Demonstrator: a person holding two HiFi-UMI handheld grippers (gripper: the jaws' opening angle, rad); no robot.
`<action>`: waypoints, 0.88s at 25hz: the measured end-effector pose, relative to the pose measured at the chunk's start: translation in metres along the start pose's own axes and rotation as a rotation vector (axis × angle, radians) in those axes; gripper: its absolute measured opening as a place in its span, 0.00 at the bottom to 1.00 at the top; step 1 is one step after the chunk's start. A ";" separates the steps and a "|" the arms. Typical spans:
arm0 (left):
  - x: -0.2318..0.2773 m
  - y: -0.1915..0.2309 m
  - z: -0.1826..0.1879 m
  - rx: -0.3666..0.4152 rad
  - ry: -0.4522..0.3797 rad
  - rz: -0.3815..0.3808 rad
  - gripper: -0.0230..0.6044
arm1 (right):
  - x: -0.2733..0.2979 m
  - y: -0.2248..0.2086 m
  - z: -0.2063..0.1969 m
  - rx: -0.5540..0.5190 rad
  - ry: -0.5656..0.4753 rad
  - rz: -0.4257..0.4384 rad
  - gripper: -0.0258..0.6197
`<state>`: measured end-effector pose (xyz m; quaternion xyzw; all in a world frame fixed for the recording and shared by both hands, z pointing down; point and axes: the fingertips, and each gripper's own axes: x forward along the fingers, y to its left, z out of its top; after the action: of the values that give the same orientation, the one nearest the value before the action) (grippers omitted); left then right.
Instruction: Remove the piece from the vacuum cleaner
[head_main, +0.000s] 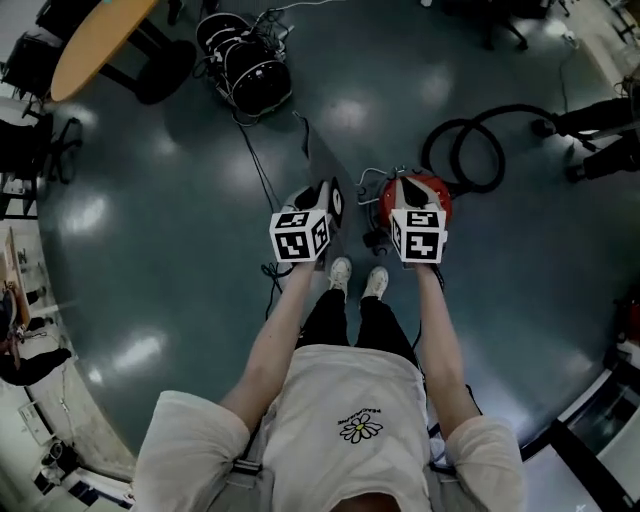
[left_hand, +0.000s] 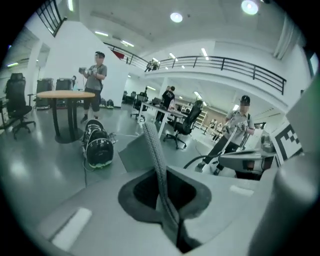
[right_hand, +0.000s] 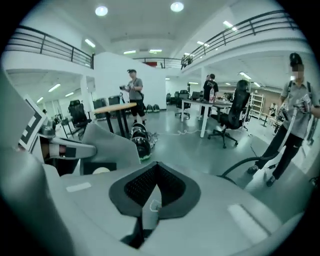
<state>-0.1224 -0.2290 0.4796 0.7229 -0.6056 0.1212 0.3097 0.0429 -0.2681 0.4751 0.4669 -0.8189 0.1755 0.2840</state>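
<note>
The red vacuum cleaner (head_main: 428, 192) stands on the floor just ahead of the person's feet, partly hidden behind my right gripper (head_main: 408, 190). Its black hose (head_main: 470, 150) lies in loops to the right behind it, and shows as a dark curve (right_hand: 240, 167) in the right gripper view. My left gripper (head_main: 328, 203) is held level beside the right one, to the left of the vacuum. Both are up in the air, well above the machine. In each gripper view the jaws meet with nothing between them: left gripper (left_hand: 150, 131), right gripper (right_hand: 156, 167).
A black round machine (head_main: 245, 65) with cables (head_main: 262, 175) sits on the floor ahead at left, also seen as a dark shape (left_hand: 97, 145). A round wooden table (head_main: 95, 40) stands far left. Office chairs, desks and several people stand around the hall.
</note>
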 end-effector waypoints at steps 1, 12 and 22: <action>-0.017 -0.010 0.017 -0.001 -0.036 -0.013 0.06 | -0.020 0.006 0.015 0.018 -0.039 0.013 0.08; -0.130 -0.057 0.124 0.075 -0.338 -0.135 0.06 | -0.161 0.033 0.121 -0.012 -0.413 0.085 0.08; -0.151 -0.068 0.210 0.192 -0.499 -0.125 0.06 | -0.176 0.026 0.172 -0.092 -0.518 0.020 0.08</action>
<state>-0.1358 -0.2281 0.2129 0.7925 -0.6031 -0.0233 0.0879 0.0392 -0.2327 0.2300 0.4747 -0.8760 0.0154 0.0842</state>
